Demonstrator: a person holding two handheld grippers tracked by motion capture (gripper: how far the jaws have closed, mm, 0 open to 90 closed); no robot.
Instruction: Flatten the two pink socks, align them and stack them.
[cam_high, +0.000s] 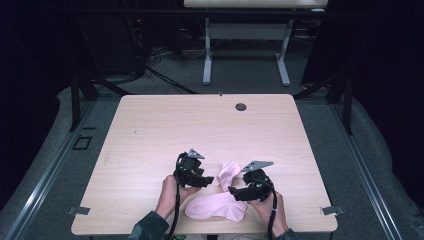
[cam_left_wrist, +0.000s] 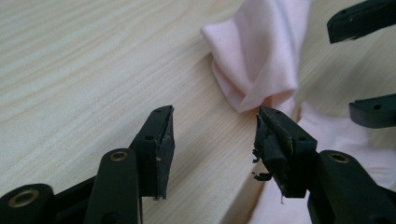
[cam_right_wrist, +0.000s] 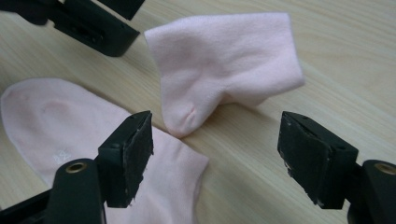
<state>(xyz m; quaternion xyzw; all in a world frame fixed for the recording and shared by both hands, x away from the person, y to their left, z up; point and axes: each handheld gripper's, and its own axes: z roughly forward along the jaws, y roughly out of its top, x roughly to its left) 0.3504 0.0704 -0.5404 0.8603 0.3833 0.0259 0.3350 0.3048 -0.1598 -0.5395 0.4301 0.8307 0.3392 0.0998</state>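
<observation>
Between grips on the pink socks, both tongs empty.

High view: my left tongs (cam_high: 210, 179) and right tongs (cam_high: 232, 190) flank the folded sock (cam_high: 229, 172); flat sock (cam_high: 216, 207) lies nearer me on the tabletop (cam_high: 150, 135). Left gripper view: jaws half open, holding nothing. Right gripper view: jaws wide around bare tabletop just short of the folded sock; I'd judge regrasping comes next.

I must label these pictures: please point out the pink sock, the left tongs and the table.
pink sock (cam_right_wrist: 224, 60), right gripper view, on the leg part.
left tongs (cam_left_wrist: 212, 140), left gripper view, midway between the tips.
table (cam_high: 200, 125), high view, on bare wood.
</observation>
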